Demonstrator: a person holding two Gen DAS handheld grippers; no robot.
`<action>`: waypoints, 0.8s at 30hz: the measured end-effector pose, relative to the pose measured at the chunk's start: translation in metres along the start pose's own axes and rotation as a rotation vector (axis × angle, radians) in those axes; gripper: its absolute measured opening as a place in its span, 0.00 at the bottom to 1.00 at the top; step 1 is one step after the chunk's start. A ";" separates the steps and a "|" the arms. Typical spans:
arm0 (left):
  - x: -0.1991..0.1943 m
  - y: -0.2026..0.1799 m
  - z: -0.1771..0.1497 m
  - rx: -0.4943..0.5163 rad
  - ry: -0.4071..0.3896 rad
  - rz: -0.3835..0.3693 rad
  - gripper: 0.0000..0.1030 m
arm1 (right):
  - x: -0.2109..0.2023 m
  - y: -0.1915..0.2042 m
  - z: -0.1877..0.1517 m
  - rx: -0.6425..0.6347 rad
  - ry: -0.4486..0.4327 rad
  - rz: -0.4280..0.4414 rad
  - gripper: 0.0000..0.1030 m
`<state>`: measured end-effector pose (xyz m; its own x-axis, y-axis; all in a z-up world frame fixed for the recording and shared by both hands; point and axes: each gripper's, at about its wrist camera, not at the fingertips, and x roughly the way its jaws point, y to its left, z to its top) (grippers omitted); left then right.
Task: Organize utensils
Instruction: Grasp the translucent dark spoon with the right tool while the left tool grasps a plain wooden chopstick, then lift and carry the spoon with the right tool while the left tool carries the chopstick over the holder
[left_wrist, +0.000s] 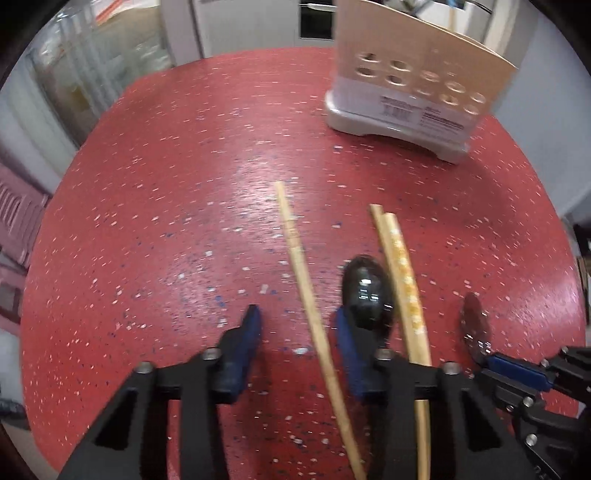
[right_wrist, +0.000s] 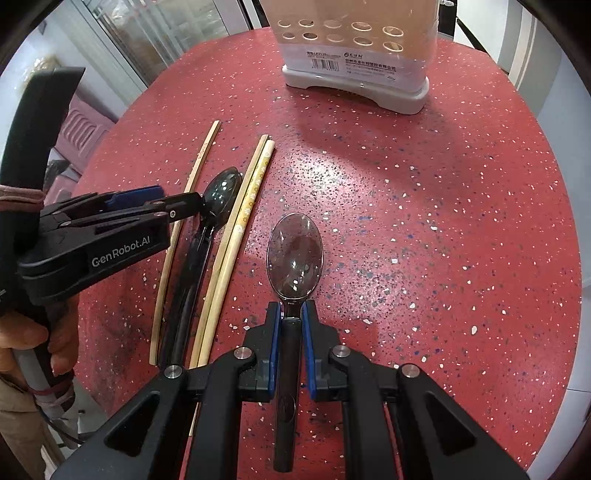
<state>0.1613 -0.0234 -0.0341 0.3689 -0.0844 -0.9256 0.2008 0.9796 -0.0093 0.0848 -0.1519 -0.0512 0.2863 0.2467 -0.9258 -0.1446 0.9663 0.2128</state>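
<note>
My left gripper (left_wrist: 299, 332) stands open low over the red speckled table (left_wrist: 147, 221), with a single bamboo chopstick (left_wrist: 295, 251) lying between its blue pads, neither pad touching it. Just right of its right finger lies a black spoon (left_wrist: 365, 291), then a pair of chopsticks (left_wrist: 399, 266). My right gripper (right_wrist: 291, 317) is shut on the handle of a clear dark spoon (right_wrist: 295, 258), bowl pointing forward. The right wrist view shows the left gripper (right_wrist: 181, 201) from the side, over the single chopstick (right_wrist: 199, 173) and the black spoon (right_wrist: 218, 199), beside the pair of chopsticks (right_wrist: 251, 192).
A beige utensil holder (right_wrist: 354, 48) with round holes and a white base stands at the far side of the table (right_wrist: 443, 221); it is also in the left wrist view as the holder (left_wrist: 417, 85). A person's hand (right_wrist: 37, 343) grips the left tool. Pink furniture (left_wrist: 18, 214) sits beyond the table's left edge.
</note>
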 end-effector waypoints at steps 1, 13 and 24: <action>0.000 -0.003 0.001 0.017 0.000 -0.005 0.50 | 0.000 -0.001 0.000 -0.001 0.000 0.001 0.12; -0.021 -0.004 -0.027 -0.073 -0.127 -0.056 0.30 | -0.005 -0.023 -0.002 0.028 -0.022 0.097 0.12; -0.072 0.001 -0.028 -0.152 -0.303 -0.141 0.30 | -0.056 -0.051 0.005 0.037 -0.181 0.216 0.12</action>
<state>0.1091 -0.0116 0.0223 0.6042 -0.2489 -0.7570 0.1407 0.9684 -0.2061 0.0810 -0.2144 -0.0087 0.4178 0.4532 -0.7874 -0.1868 0.8910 0.4137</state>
